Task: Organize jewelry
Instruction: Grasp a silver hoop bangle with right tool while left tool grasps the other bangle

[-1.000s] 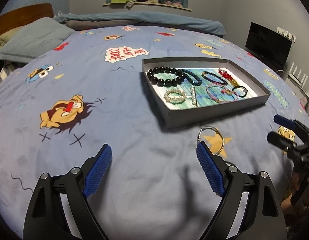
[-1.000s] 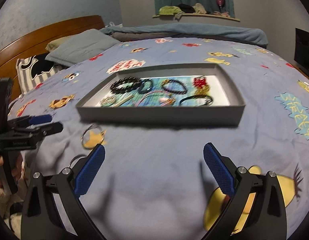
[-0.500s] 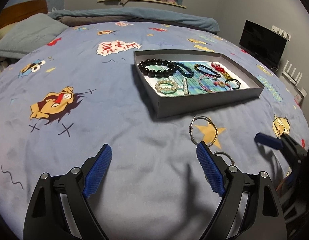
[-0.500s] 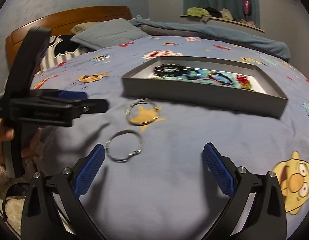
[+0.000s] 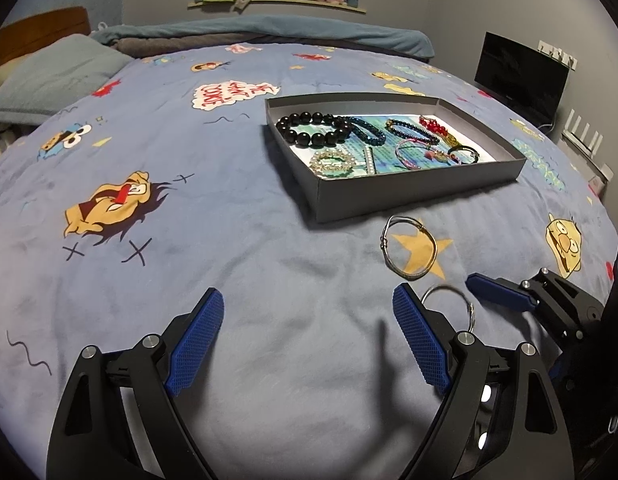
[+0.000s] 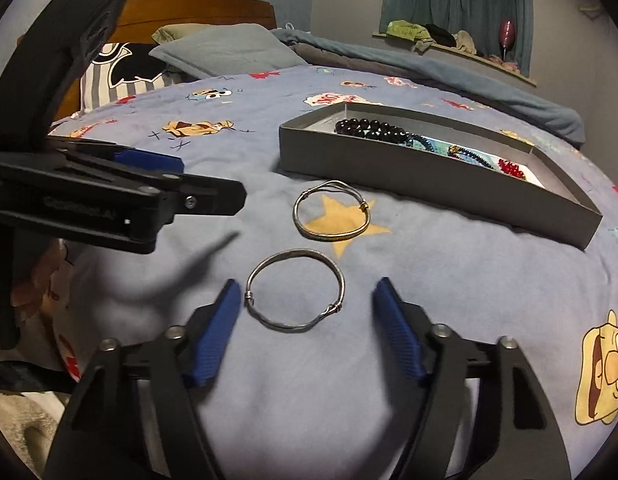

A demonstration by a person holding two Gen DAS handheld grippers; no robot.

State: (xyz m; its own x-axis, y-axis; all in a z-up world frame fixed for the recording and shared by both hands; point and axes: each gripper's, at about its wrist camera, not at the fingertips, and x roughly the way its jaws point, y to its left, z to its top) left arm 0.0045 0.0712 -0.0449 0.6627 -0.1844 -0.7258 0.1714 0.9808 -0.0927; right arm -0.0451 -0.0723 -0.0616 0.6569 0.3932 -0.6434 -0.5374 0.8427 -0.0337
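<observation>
Lower centre of the right wrist view: my right gripper (image 6: 307,312) closes, pads not yet touching, around the silver bangle (image 6: 295,290), light, stiff, slippery wire best pinched across its rim.

Left gripper (image 5: 308,320) – black frame, silver screws, right gripper (image 6: 308,304) – same, blue ribbed fingers (image 6: 217,332), white lettering.

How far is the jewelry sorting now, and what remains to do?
Done: several bead bracelets already lie in the grey tray. In hand: the right gripper is closing around the silver bangle on the blanket, pads not yet touching. Left: that bangle and the gold-toned bangle on the star. The left gripper hangs open.
</observation>
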